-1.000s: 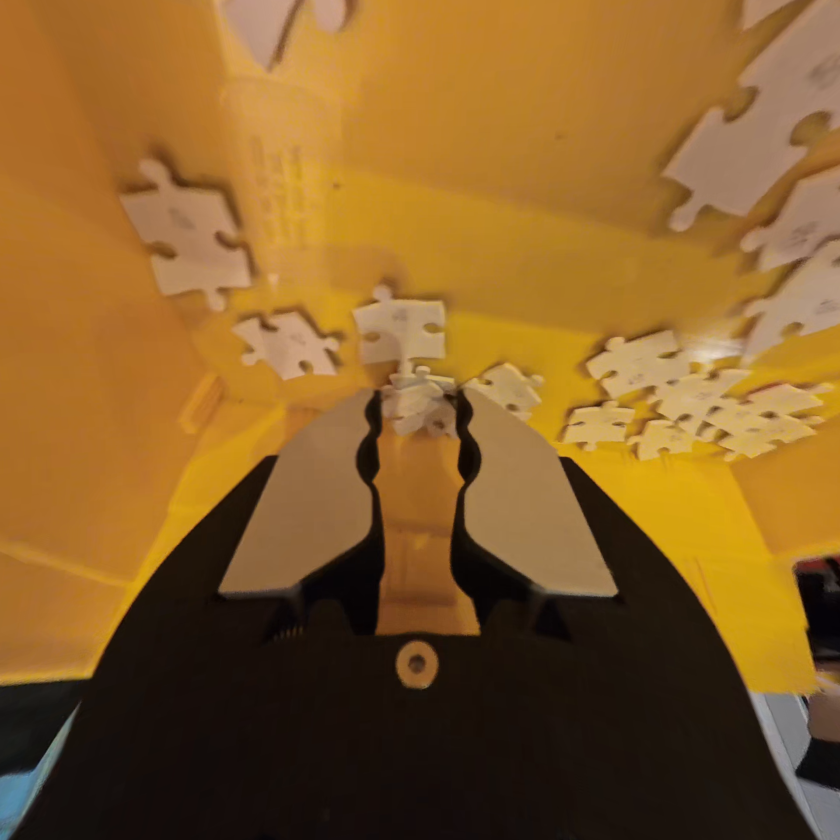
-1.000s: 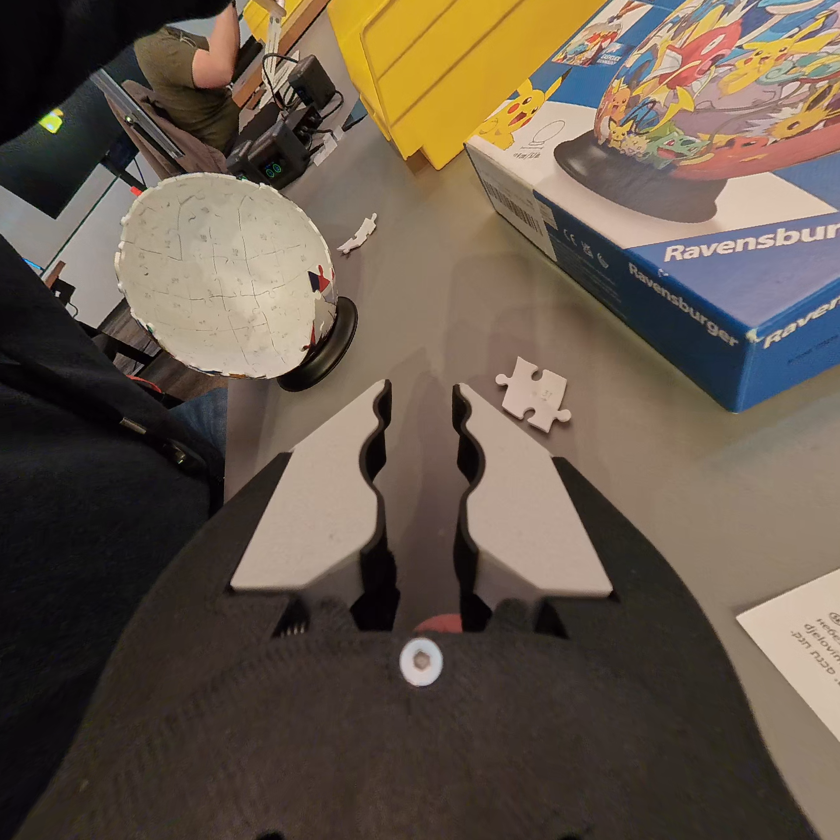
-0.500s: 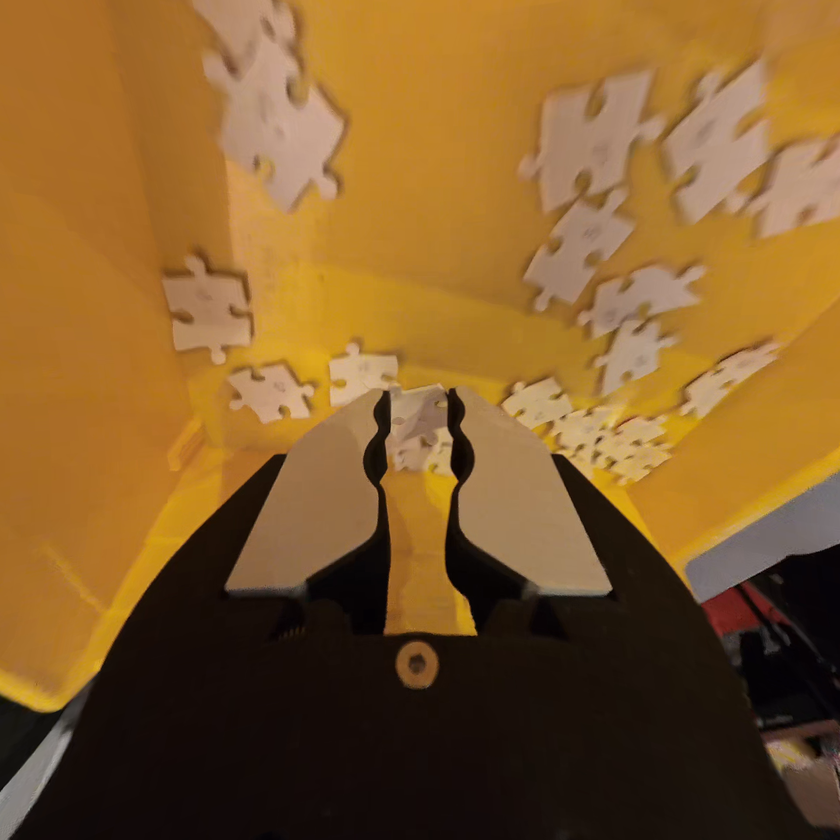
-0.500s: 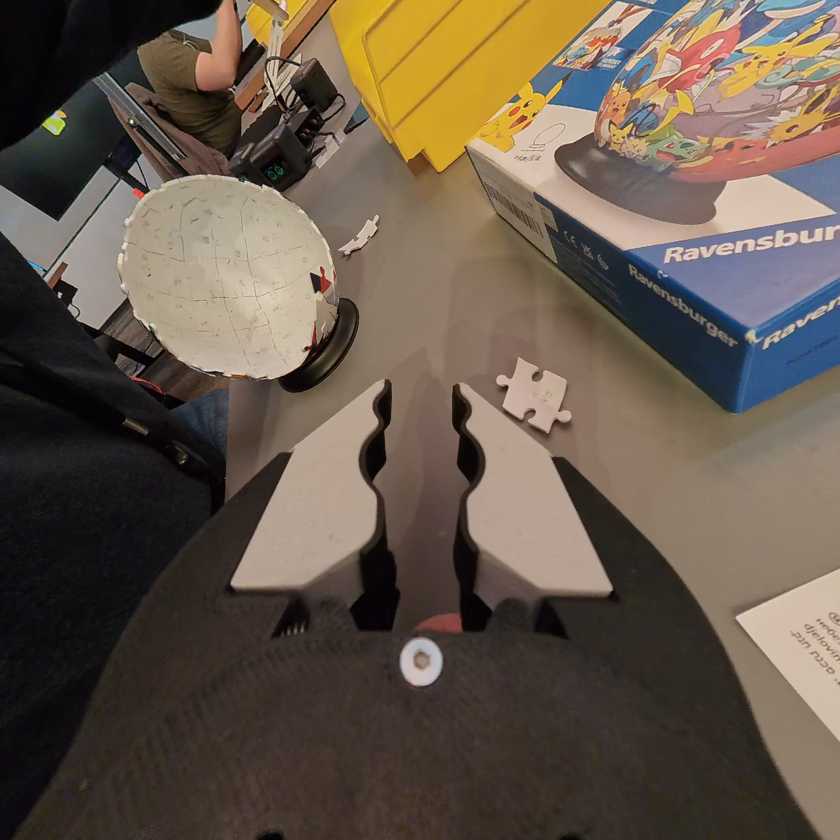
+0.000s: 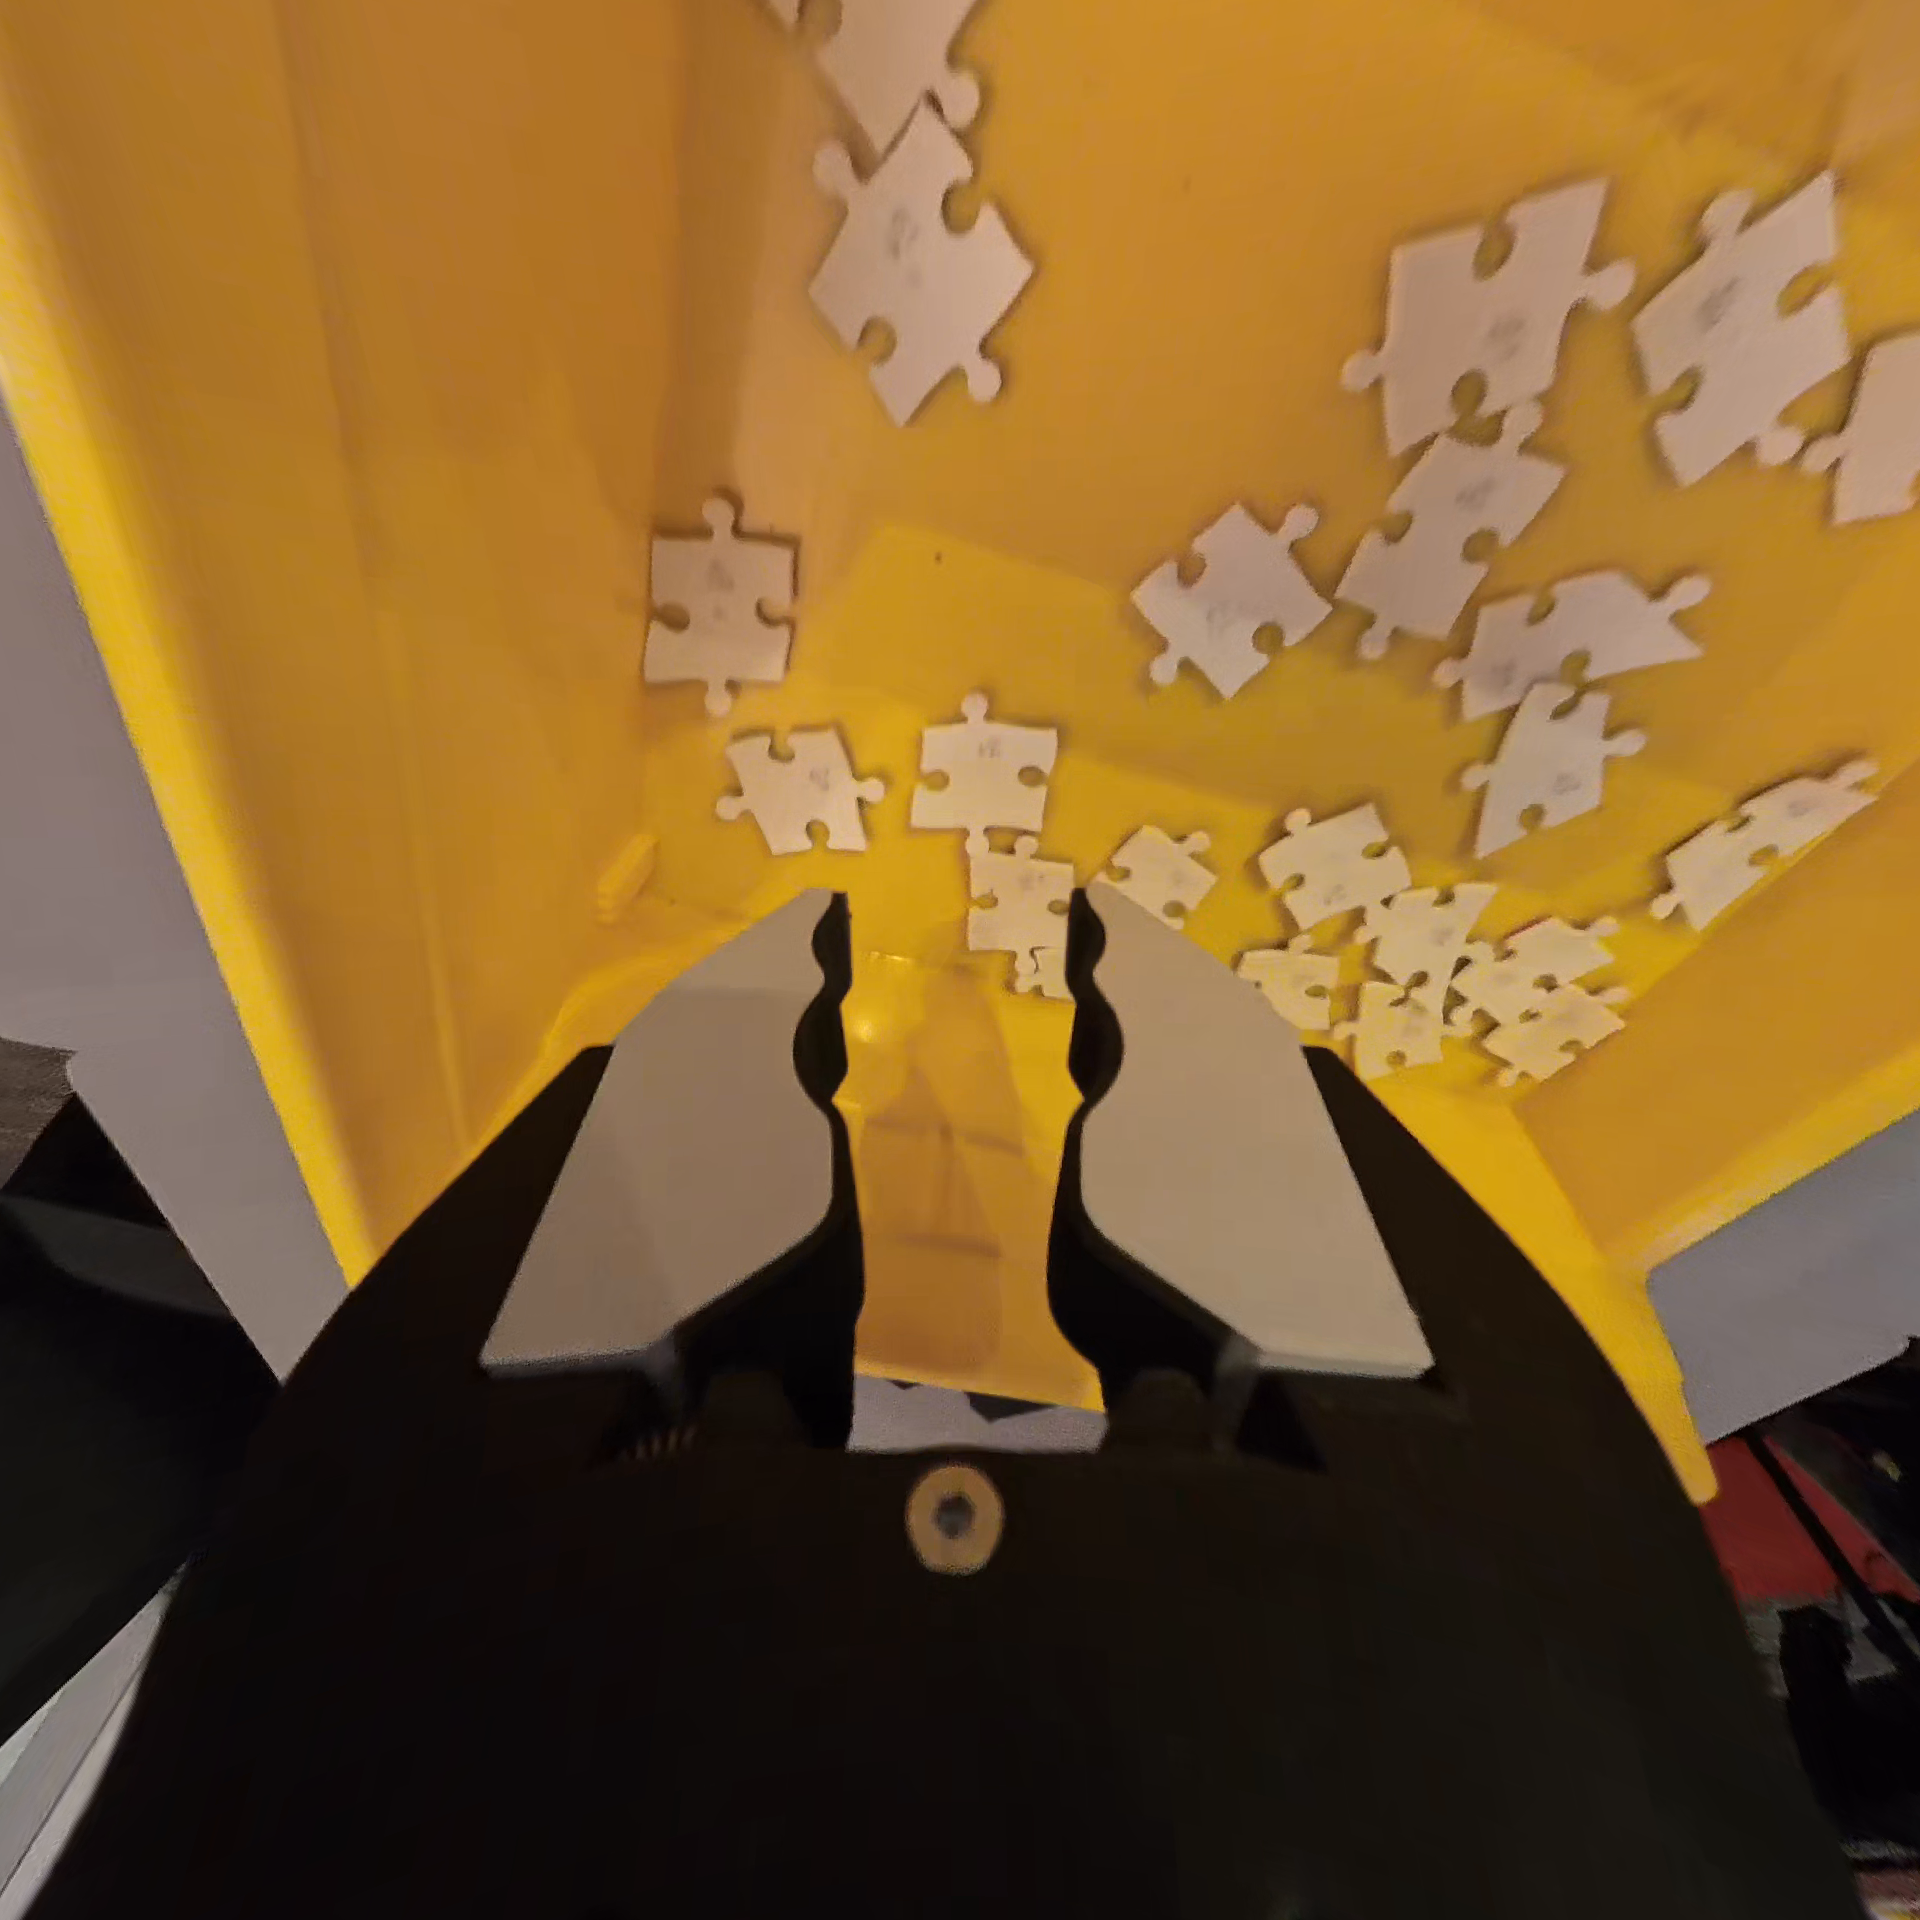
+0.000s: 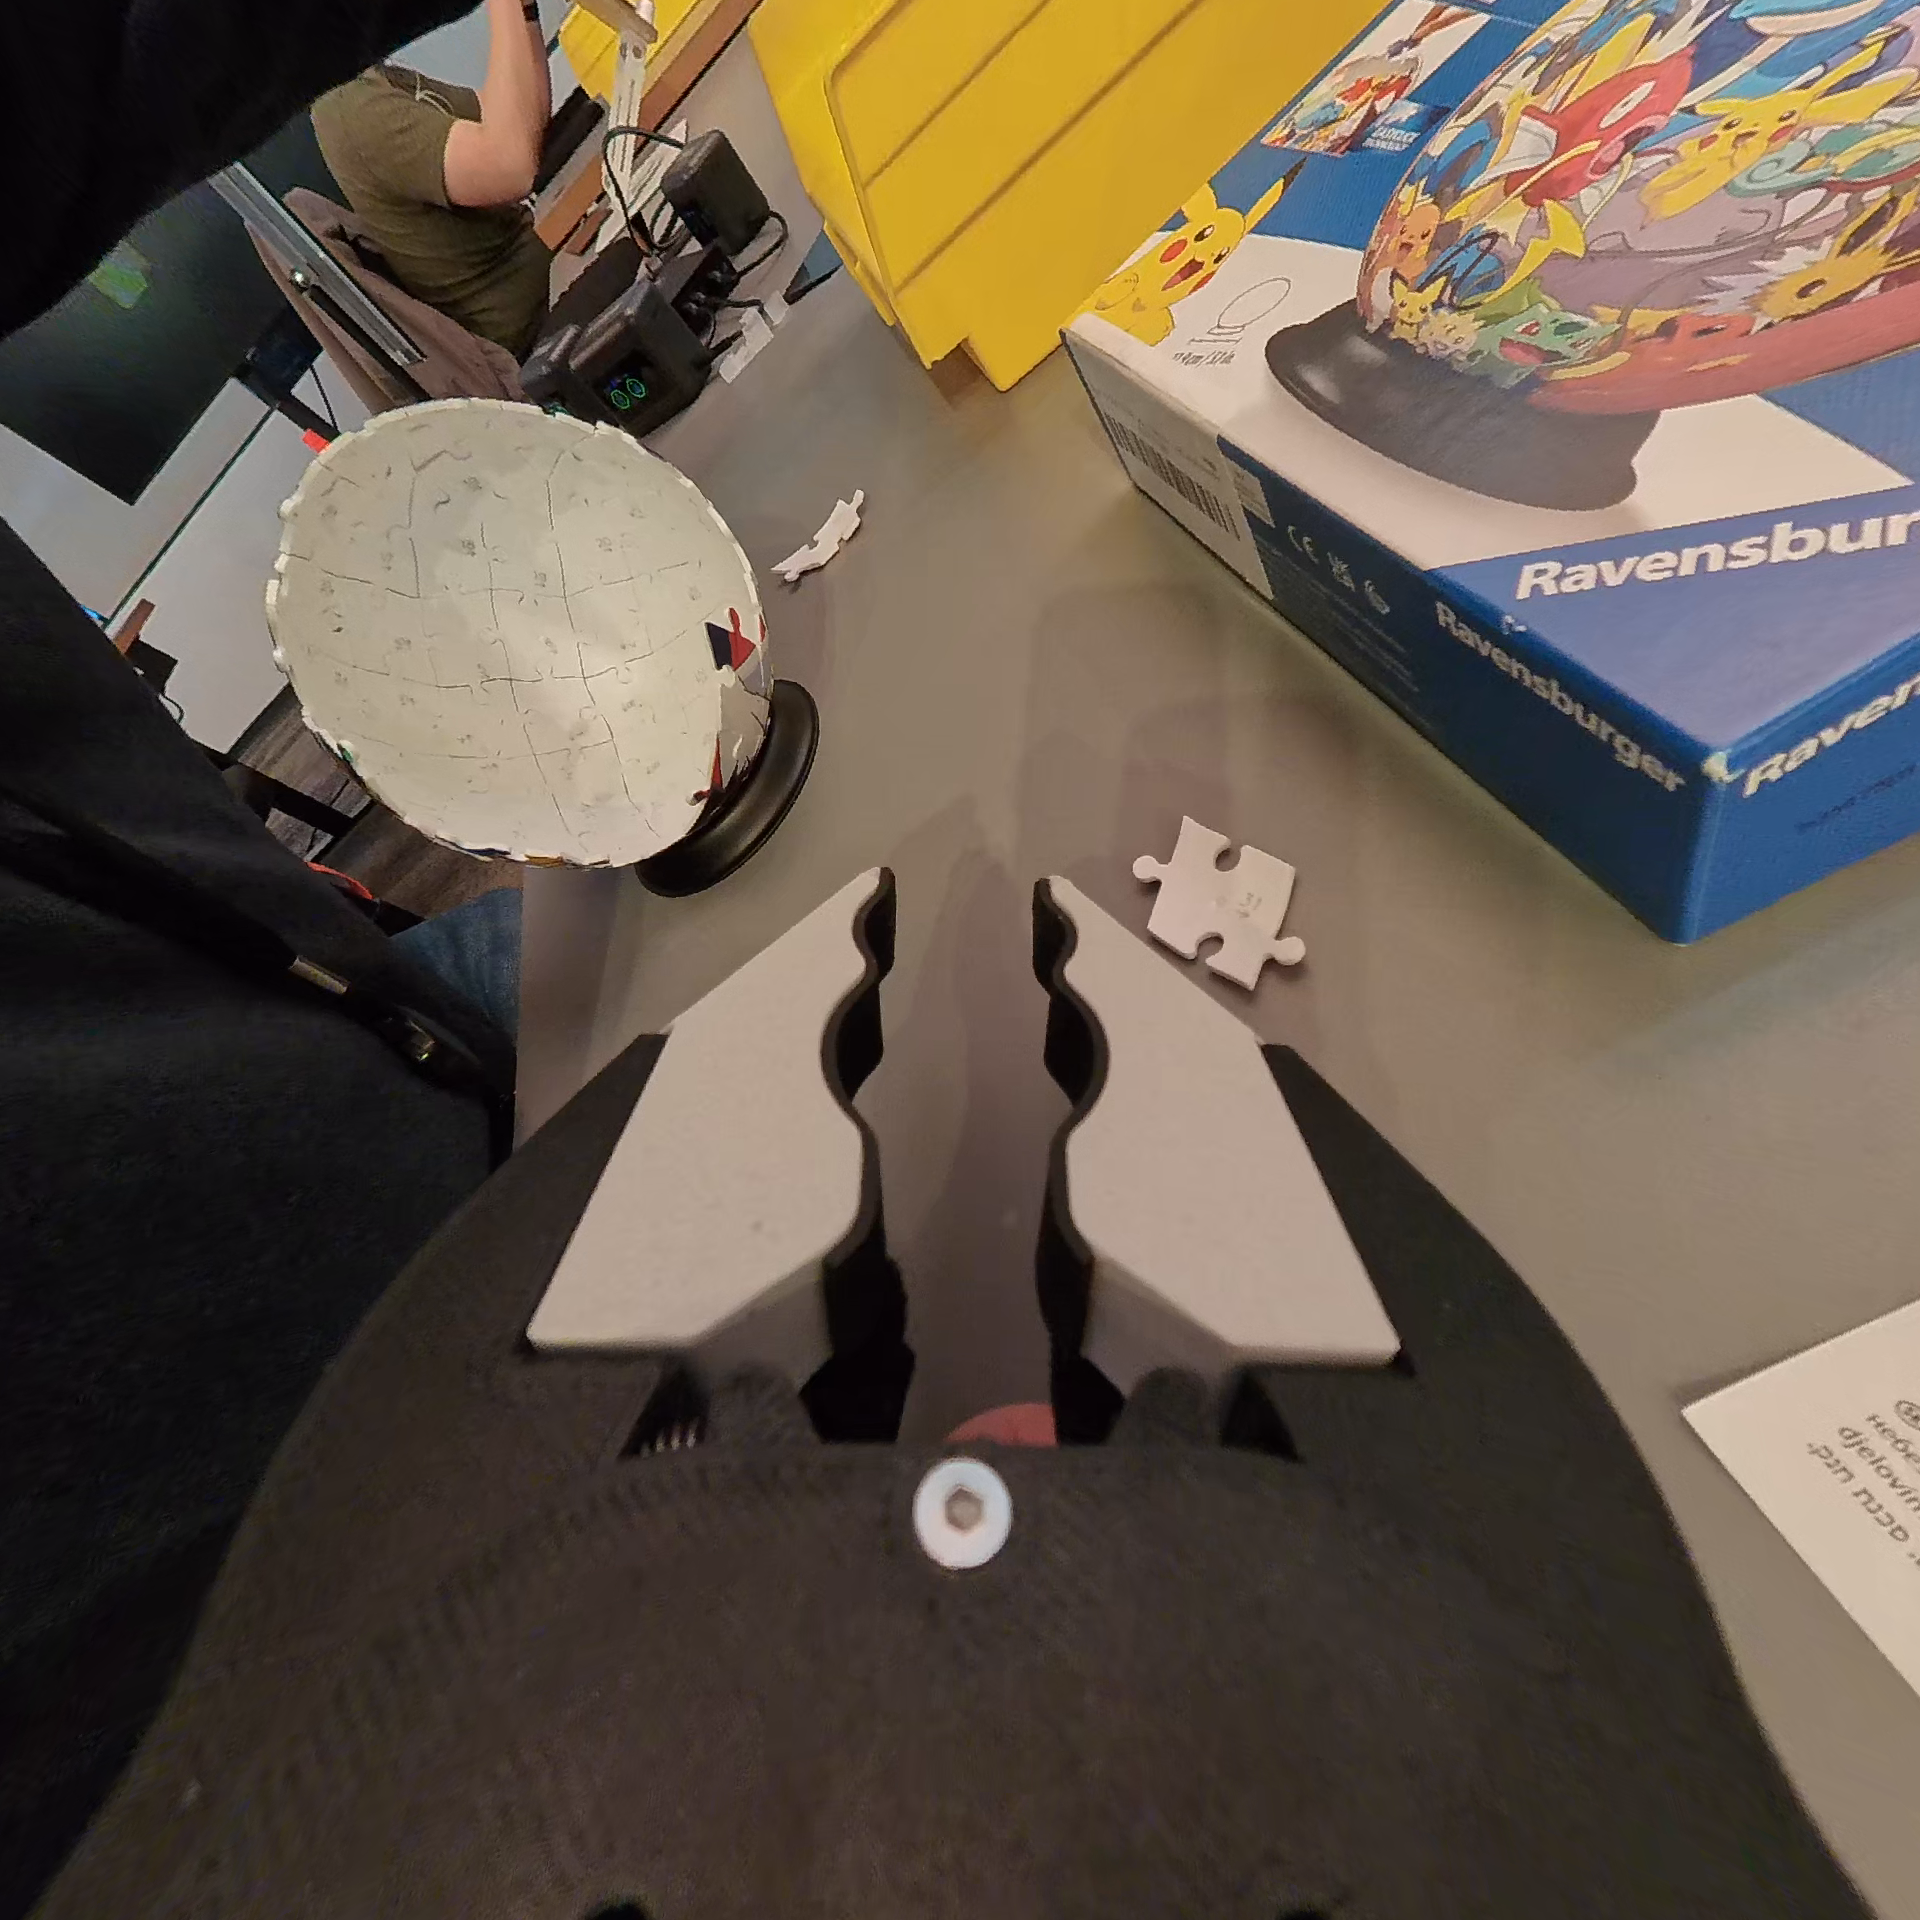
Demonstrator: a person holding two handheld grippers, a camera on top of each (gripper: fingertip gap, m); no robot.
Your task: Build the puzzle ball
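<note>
Here the left gripper [image 5: 954, 906] points into a yellow bin [image 5: 436, 540], its jaws parted with nothing between them. White puzzle pieces [image 5: 1226, 613] lie face down and scattered over the bin's floor, thickest to the right of the jaws (a few overlap there), and one piece [image 5: 1023, 899] shows just beyond the tips, in the gap between them.

The right gripper [image 6: 964, 894] hangs over the grey worktop [image 6: 1039, 665], jaws likewise apart and empty. Ahead and to its left sits the half-built puzzle ball [image 6: 499, 634], a white bowl of joined pieces tilted on a black round stand [image 6: 758, 790], its hollow side toward the camera. A single loose piece [image 6: 1226, 904] lies flat on the worktop just right of the jaw tips, and another small piece [image 6: 821, 535] lies farther off, beyond the ball. The blue puzzle box [image 6: 1538, 582] rests at the right, with yellow bins [image 6: 1018, 156] behind it and a white leaflet [image 6: 1829, 1475] at the near right edge. A dark sleeve [image 6: 187, 1039] fills the left side.
</note>
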